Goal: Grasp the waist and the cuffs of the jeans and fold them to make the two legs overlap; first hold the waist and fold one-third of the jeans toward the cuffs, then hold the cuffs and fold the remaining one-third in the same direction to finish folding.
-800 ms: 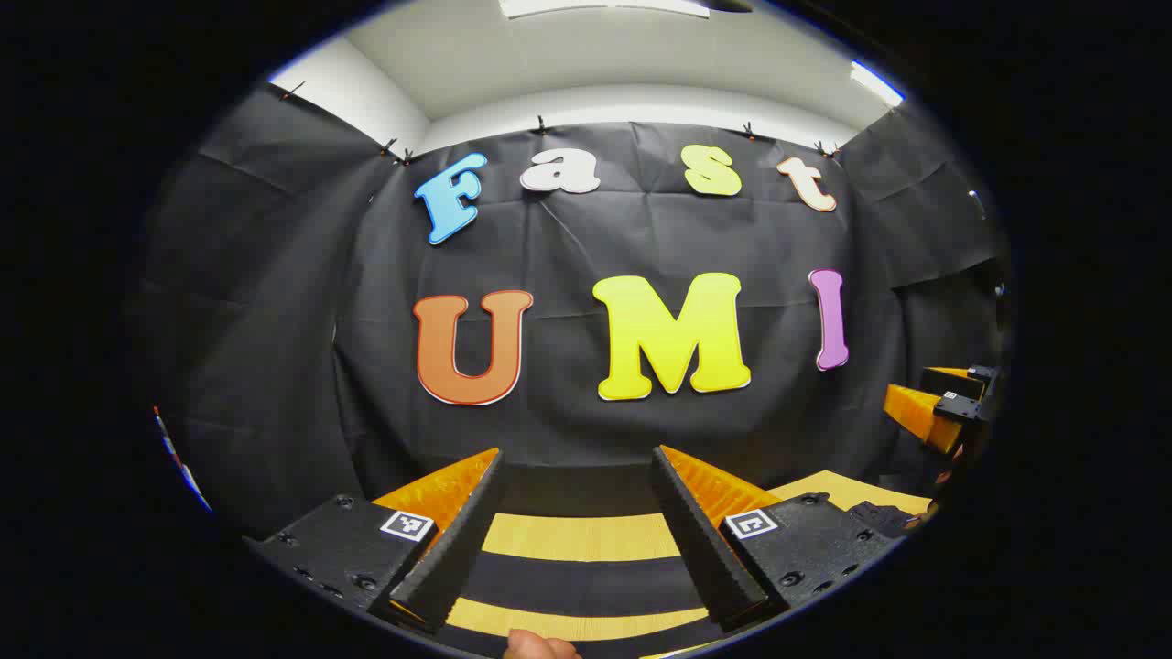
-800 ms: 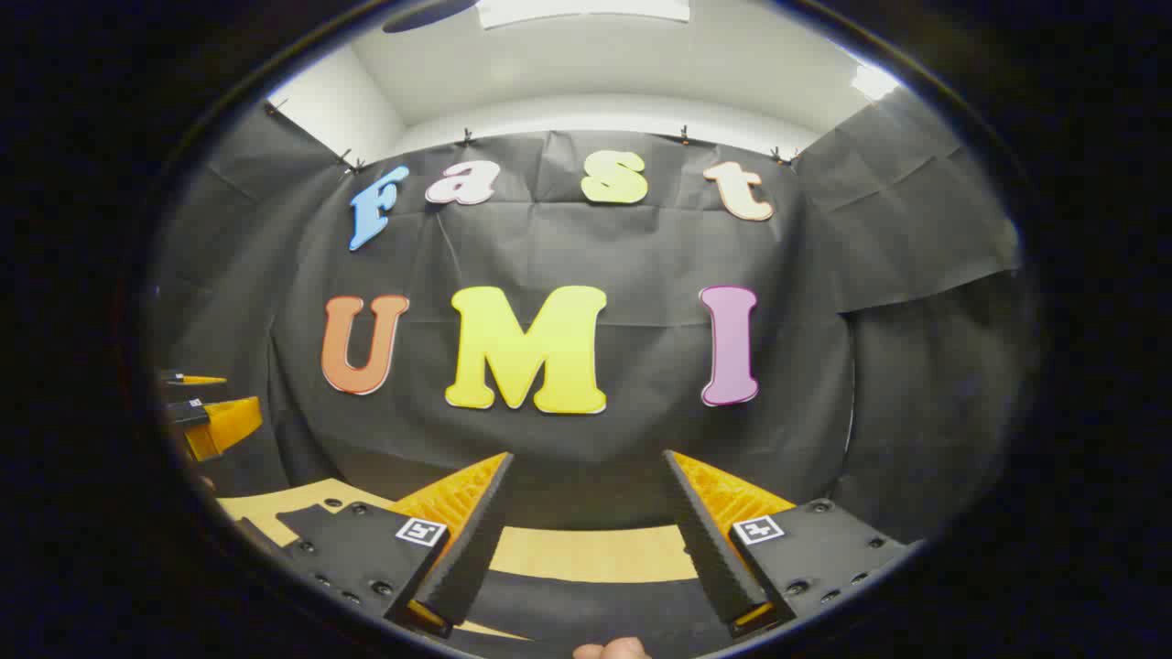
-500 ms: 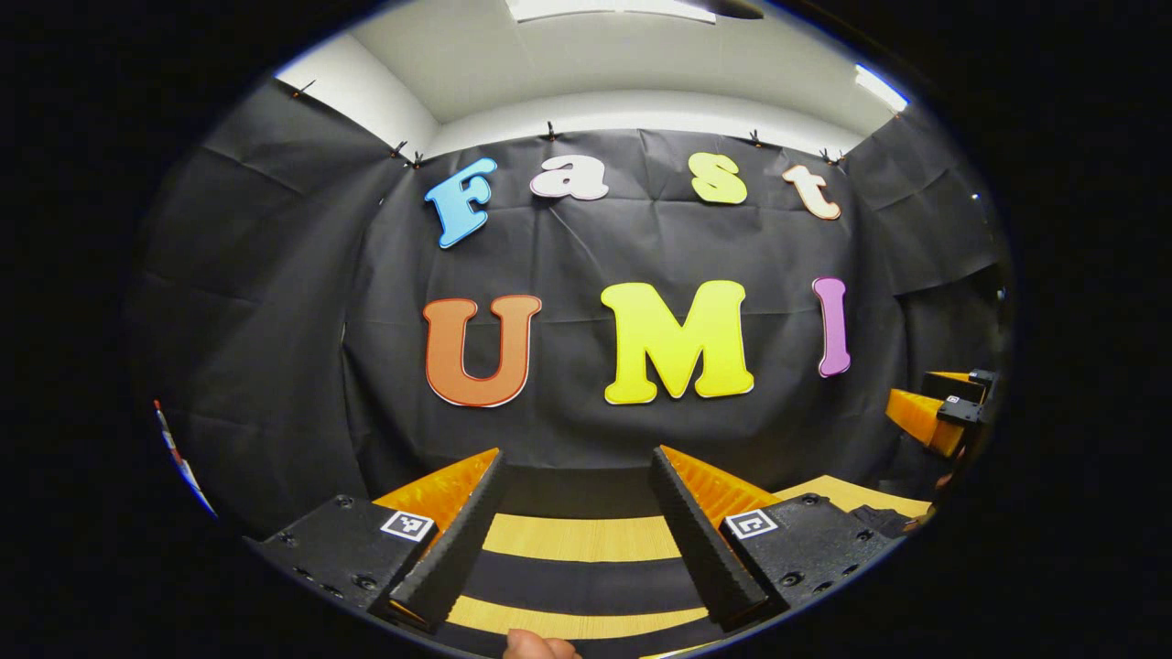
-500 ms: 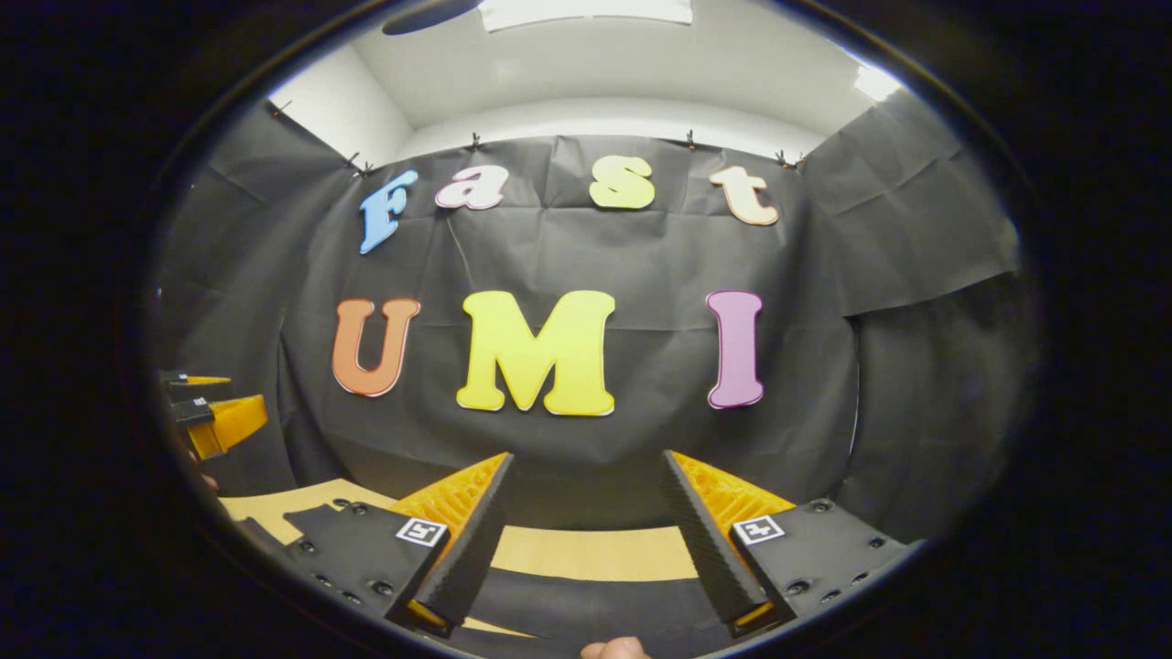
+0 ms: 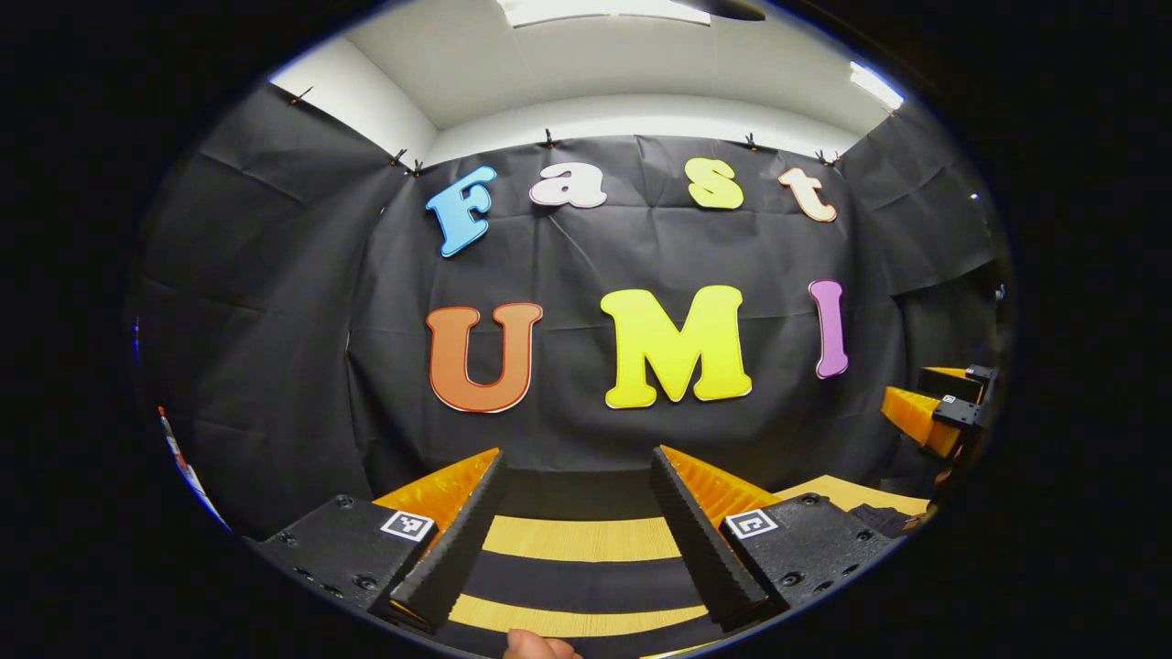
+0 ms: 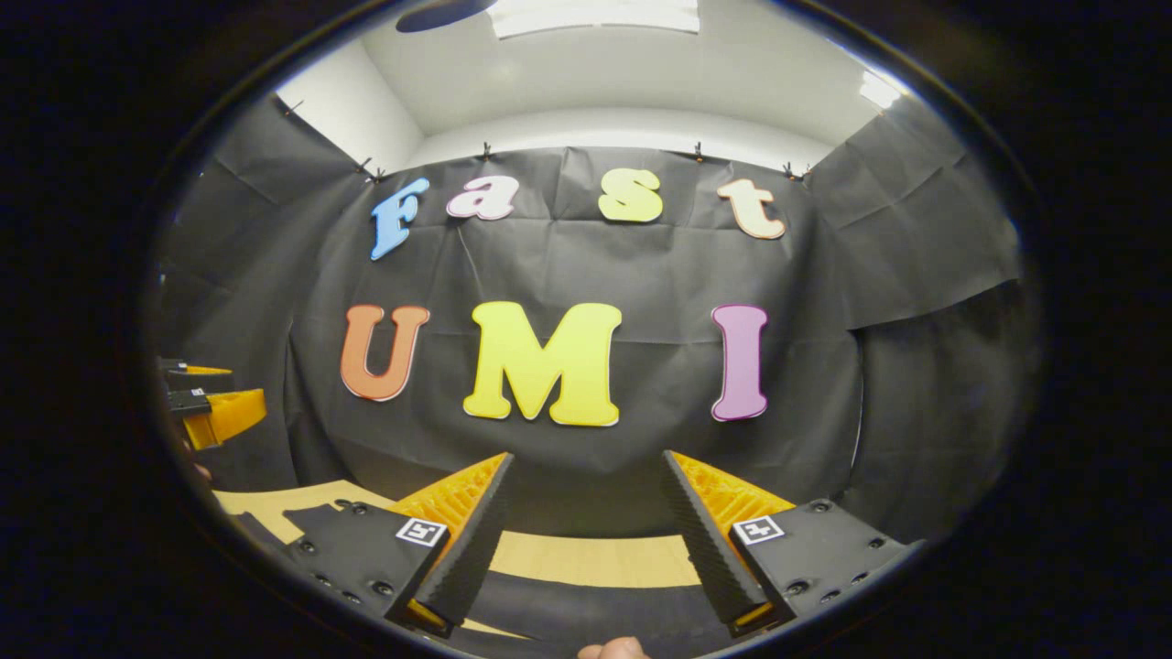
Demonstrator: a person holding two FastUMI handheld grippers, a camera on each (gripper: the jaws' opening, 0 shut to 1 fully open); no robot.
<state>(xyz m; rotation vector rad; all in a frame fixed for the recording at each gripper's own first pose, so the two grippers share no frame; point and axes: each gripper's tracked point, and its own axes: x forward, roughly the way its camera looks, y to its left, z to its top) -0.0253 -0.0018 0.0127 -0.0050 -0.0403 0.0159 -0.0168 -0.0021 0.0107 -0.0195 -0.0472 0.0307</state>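
My left gripper [image 5: 577, 452] is open and holds nothing; it hangs above a wooden table [image 5: 577, 538] and points at the black wall. A dark band of cloth [image 5: 586, 583] crosses the table under its fingers; I cannot tell whether it is the jeans. My right gripper [image 6: 587, 455] is open too, with nothing between its fingers, and dark cloth [image 6: 586, 611] lies below it on the table [image 6: 595, 560]. The right gripper [image 5: 934, 414] shows at the far right of the left gripper view. At the left edge of the right gripper view is the left gripper [image 6: 209, 410].
The black cloth wall [image 5: 586, 247] stands close behind the table on all sides. A fingertip of the holding hand [image 5: 536, 646] peeks in at the bottom of the left gripper view, and another hand's fingertip [image 6: 612, 650] at the bottom of the right gripper view.
Both views have tilted up slightly, so the wall sits a little lower in them. Both grippers stay open, and nothing was taken hold of.
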